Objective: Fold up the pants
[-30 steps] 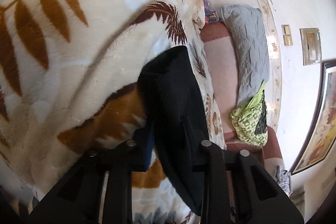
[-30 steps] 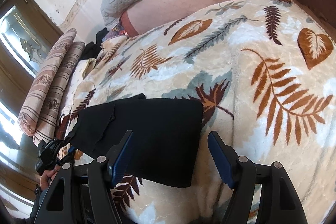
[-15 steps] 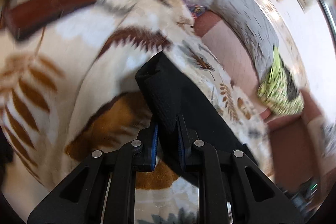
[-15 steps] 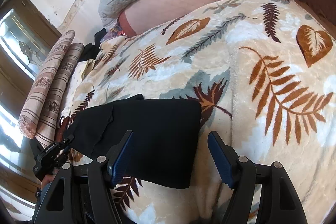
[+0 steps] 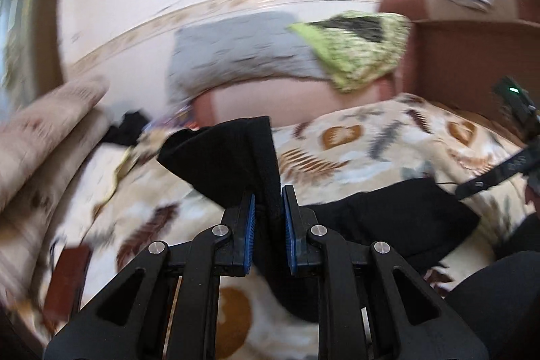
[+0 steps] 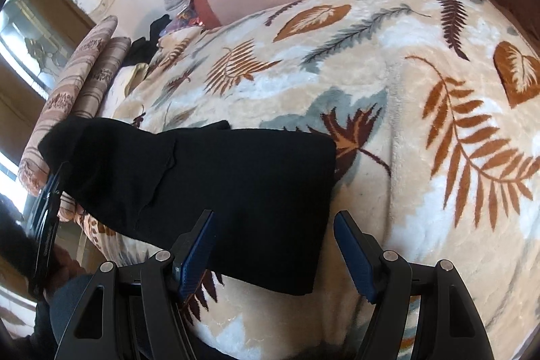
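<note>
Folding the black pants [image 6: 236,188] across themselves is the step in hand, judging by how the cloth lies: most of the garment rests flat on the leaf-patterned blanket [image 6: 422,97] of the bed, while one end is lifted off it. To do this well, the raised end should travel in a smooth arc toward the far edge of the flat part, kept taut enough that the cloth does not bunch, and come down with its edges in line with the layer beneath. A hasty swing would likely drag the lower layer along the plush blanket and skew the fold. The left view is smeared by motion, so the exact path cannot be read.

The left claw [image 5: 268,211] is clamped tight on a thick gathered band of the pants [image 5: 236,161], its blue pads pressed against the cloth from both sides with only the fabric between them. The held end stands up above the claw, well clear of the blanket.

The right claw [image 6: 273,253] stands wide open and grips nothing. It hovers over the near edge of the flat part, its left finger above the black cloth and its right finger above bare blanket just beside the pants' corner. Whether either finger touches the fabric cannot be told. It looks placed to pin or pinch that corner.
</note>
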Demonstrator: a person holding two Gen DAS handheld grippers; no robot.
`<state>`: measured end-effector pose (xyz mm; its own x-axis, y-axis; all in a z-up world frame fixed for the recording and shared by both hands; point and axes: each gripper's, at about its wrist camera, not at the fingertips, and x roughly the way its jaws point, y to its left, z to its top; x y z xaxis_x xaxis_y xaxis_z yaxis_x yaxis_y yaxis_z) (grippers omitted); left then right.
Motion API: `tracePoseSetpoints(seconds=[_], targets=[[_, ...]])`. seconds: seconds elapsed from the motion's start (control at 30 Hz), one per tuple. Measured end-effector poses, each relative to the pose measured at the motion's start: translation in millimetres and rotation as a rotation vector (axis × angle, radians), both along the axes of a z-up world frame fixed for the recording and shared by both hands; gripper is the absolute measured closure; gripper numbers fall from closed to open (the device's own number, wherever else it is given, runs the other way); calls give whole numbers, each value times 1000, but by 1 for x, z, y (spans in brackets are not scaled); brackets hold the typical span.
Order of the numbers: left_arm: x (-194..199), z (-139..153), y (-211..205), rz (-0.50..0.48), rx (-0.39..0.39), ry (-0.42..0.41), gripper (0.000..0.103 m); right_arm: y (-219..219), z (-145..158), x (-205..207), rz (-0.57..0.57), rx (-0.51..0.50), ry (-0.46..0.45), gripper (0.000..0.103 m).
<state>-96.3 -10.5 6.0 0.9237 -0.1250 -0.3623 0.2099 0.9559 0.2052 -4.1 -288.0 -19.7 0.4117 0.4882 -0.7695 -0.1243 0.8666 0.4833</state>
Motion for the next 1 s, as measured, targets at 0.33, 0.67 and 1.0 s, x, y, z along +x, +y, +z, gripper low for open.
tracePoseSetpoints(seconds=[0.33,0.67,1.0], targets=[[26,28,-95,-346,271,117,89,-13,3,-2,-73,25,-29,33],[31,-6,-170,-495,733,261,90,-66,11,-20,-380,84,-95,33],[10,-44,-198,-286,500,223,90,-79,12,-23,-422,141,-97,33]])
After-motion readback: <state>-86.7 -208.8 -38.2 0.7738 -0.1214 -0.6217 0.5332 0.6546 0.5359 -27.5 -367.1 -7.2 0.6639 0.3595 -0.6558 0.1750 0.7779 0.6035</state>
